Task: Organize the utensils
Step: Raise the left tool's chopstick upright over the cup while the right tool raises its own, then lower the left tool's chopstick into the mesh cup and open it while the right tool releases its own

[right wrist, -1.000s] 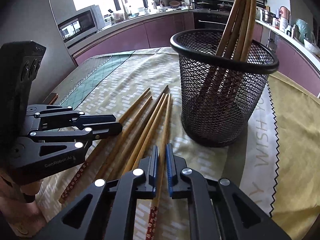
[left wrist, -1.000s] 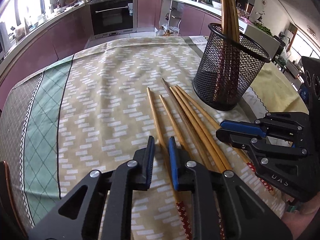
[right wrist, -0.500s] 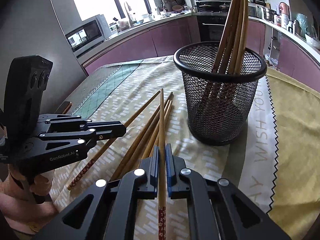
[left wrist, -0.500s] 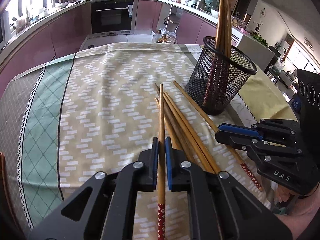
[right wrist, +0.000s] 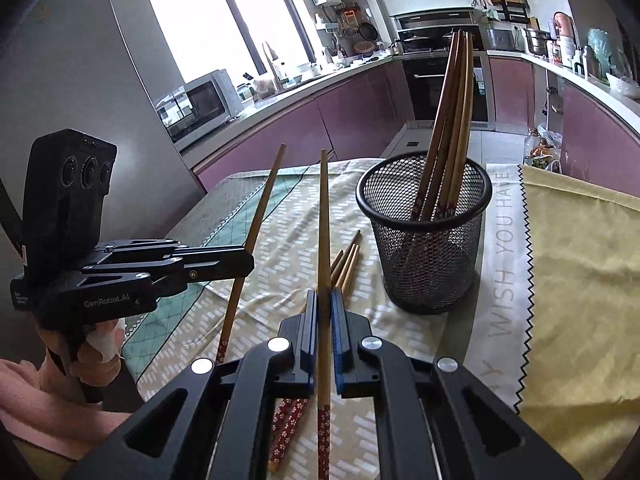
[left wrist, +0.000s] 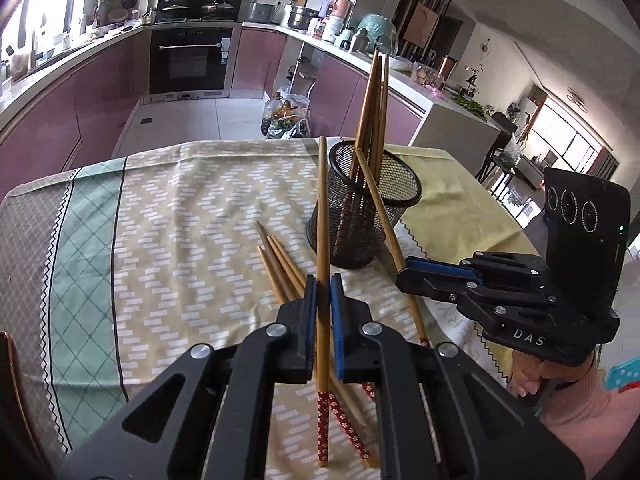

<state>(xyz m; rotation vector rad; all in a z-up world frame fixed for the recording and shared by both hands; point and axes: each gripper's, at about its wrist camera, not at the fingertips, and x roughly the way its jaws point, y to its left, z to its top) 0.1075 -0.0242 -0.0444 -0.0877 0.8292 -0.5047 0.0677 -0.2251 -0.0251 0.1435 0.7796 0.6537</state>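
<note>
From the left wrist camera, the left gripper (left wrist: 323, 304) is clenched on a single wooden chopstick (left wrist: 322, 216), pinched partway along its shaft so the red flower-patterned handle end hangs below the jaws and the plain tip rises ahead. Gripping near that heavier end probably keeps the stick from swinging and leaves a long free length to aim. The tip reaches up just left of the black mesh holder (left wrist: 362, 216), which stands on the patterned tablecloth (left wrist: 180, 240) and already has several chopsticks leaning upright in it. A few loose chopsticks (left wrist: 280, 264) lie flat on the cloth, just beside the holder's base on its left; these are the utensils not yet sorted. To the right of the holder, the right gripper (left wrist: 404, 272) is seen side-on, closed on its own chopstick (left wrist: 380, 216), which slants up to the holder's rim.

From the right wrist camera, the right gripper (right wrist: 325, 312) grasps a chopstick (right wrist: 323, 232) the same way, patterned end below, tip rising to the left of the mesh holder (right wrist: 428, 240). Well left of the holder, the left gripper (right wrist: 240, 258) holds its chopstick (right wrist: 256, 220) tilted, clear of the cloth. The loose chopsticks (right wrist: 348, 264) lie just beside the holder's base. Both sticks are raised off the table, so each hand seems ready to carry one over the rim; each would likely need turning so one end drops inside.
</note>
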